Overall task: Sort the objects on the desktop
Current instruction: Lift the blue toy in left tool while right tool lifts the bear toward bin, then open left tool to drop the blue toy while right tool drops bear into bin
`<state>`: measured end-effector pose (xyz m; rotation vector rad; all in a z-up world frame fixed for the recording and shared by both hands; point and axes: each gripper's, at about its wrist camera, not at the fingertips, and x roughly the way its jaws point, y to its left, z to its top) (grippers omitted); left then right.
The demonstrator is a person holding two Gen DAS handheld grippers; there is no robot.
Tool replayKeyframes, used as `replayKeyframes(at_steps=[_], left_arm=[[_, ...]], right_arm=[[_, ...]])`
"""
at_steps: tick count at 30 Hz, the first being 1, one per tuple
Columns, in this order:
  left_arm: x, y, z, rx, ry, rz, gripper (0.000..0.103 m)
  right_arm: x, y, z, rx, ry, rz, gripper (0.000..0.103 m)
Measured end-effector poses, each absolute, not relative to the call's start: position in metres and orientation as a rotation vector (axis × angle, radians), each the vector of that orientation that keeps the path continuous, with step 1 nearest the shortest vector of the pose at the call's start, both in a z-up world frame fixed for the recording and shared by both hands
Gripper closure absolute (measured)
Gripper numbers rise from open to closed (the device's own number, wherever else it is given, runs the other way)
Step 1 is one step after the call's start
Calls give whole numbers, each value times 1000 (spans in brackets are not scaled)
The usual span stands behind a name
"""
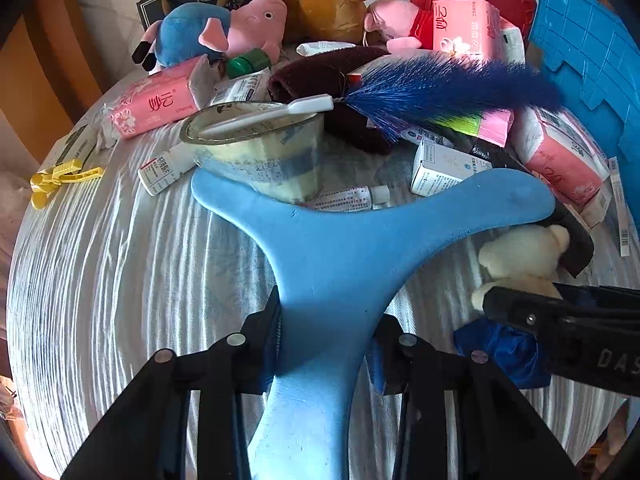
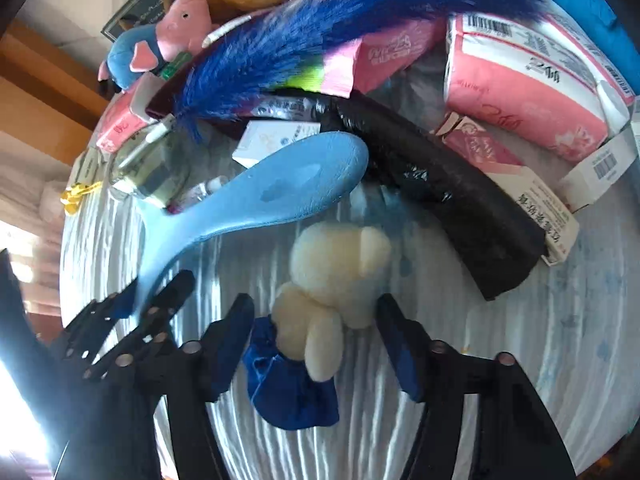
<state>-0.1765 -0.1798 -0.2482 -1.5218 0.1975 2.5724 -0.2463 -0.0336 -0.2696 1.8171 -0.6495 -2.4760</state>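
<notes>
The left hand-held gripper is clamped on the stem of a pale blue, Y-shaped plastic piece, jaws tight against both flanks, the forked head lifted over the bench with its striped white cloth. That is one item in hand, and by my reading the sorting has barely begun.

Take the grimy clear plastic tub as the landmark. A white-handled brush with a bushy dark blue head lies across its rim. Behind the tub sit a pink tissue pack, a blue-and-pink plush pig and a brown plush bear, all jumbled together. Just beside the tub lie white medicine boxes and a small white tube. To its left, well apart, rests a yellow plastic clip. Right of the tub a long black roll runs under more pink packs, with a blue plastic crate beyond.

Nearer the cameras than the tub, a small cream plush bear in a blue cloth skirt lies on the cloth. The right hand-held gripper straddles it, one jaw on each side, and there is a visible gap on both sides, so the pads are not pressing: it is open around the toy, not yet holding it.

No sorted group is visible anywhere; the crate's inside is out of sight. Nearly the whole heap is left to do.
</notes>
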Motion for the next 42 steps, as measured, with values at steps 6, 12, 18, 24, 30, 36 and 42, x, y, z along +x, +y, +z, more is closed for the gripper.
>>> replayKeyframes(at_steps=[6,12,18,24,30,36,42], left_arm=[[-157,-177,-199,-1373,142,2599,80],[-147,-164,-134,-1181,73,2623,90],[-122,-134,-59,-856,119,2647,90],[-111,-96,-15,-685,160,2614,90],[-111,-40,11,-602,194,2578,90],[-116,58,36,-532,186,2545,90],[-121,194,73,-491,136,2554,90]], right_arm=[[-222,-36,-215,1638,-499,-2610,59],[-191,-17,-125,1352,-422,-2823,59],[-163,-2,-53,1118,-348,-3012,59],[-137,21,2,923,-298,-3166,59],[-108,69,46,774,-288,-3295,59],[-87,154,95,668,-251,-3403,59],[-64,279,140,614,-149,-3467,59]])
